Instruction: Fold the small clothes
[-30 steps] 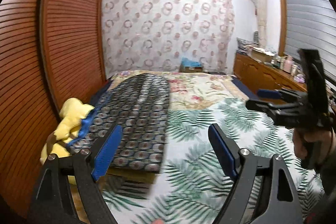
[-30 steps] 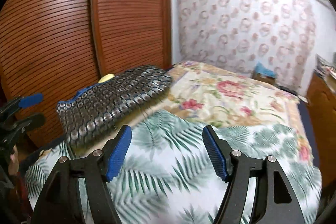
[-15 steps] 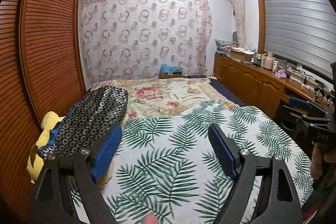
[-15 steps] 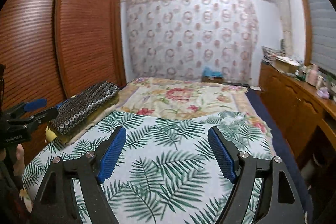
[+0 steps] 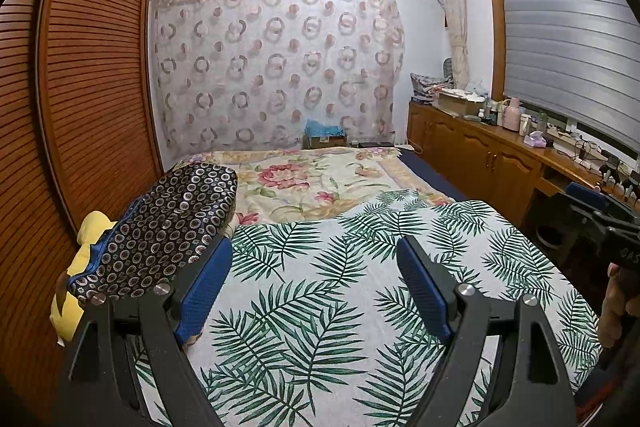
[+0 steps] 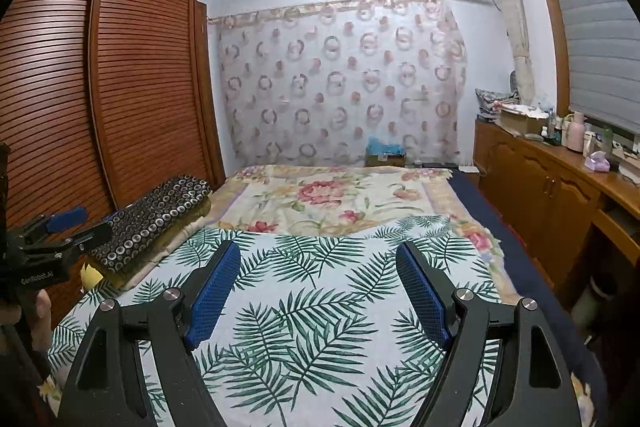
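A folded dark cloth with a ring pattern (image 5: 168, 227) lies at the left edge of the bed, on top of something yellow (image 5: 90, 231). The same cloth (image 6: 156, 215) shows in the right wrist view. My left gripper (image 5: 314, 243) is open over the palm-leaf sheet (image 5: 320, 327), just right of the cloth, with nothing between its fingers. My right gripper (image 6: 318, 245) is also open and empty over the same sheet. Each gripper appears at the edge of the other's view, held in a hand: the right gripper (image 5: 592, 207) and the left gripper (image 6: 64, 227).
A floral blanket (image 5: 304, 183) covers the far half of the bed. A slatted wooden wardrobe (image 5: 92, 87) runs along the left. Wooden cabinets (image 5: 480, 155) with bottles and boxes on top line the right wall. A patterned curtain (image 5: 276, 67) hangs behind.
Both views have swung right and pulled back from the patterned cloth, and now look straight down the bed. The right gripper's jaws stand slightly wider.
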`<action>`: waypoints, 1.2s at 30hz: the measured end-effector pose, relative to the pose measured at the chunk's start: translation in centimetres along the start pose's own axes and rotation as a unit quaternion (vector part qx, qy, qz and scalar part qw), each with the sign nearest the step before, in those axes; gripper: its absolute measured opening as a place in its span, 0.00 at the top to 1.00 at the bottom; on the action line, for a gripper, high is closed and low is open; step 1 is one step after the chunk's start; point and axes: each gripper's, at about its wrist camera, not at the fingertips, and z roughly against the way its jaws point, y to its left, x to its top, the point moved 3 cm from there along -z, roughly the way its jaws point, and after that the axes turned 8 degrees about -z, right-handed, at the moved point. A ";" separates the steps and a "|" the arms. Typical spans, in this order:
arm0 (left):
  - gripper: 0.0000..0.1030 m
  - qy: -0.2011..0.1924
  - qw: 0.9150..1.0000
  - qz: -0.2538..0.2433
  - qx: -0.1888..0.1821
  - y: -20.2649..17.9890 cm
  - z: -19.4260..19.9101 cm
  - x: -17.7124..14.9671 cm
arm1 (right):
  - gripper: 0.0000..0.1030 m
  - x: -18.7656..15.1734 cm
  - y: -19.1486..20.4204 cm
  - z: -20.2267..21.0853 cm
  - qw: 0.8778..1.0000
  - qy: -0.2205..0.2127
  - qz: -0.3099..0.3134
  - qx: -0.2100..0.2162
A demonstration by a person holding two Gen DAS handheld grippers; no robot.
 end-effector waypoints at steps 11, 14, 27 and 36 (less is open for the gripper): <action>0.18 0.000 1.000 0.000 0.001 -0.1 0.0 -0.1 | 0.21 -0.5 -0.3 -0.3 1.000 -0.001 0.002 0.000; 0.18 -0.001 1.000 0.001 0.001 -0.2 0.1 -0.1 | 0.21 -0.6 -0.7 -0.4 1.000 -0.001 0.000 0.000; 0.18 -0.006 1.000 0.002 0.005 -0.3 0.4 0.0 | 0.21 -0.4 -1.3 0.0 1.000 -0.001 0.002 0.001; 0.18 -0.009 1.000 0.001 0.009 -0.3 0.8 0.2 | 0.21 -0.2 -1.7 0.2 1.000 -0.001 0.001 0.001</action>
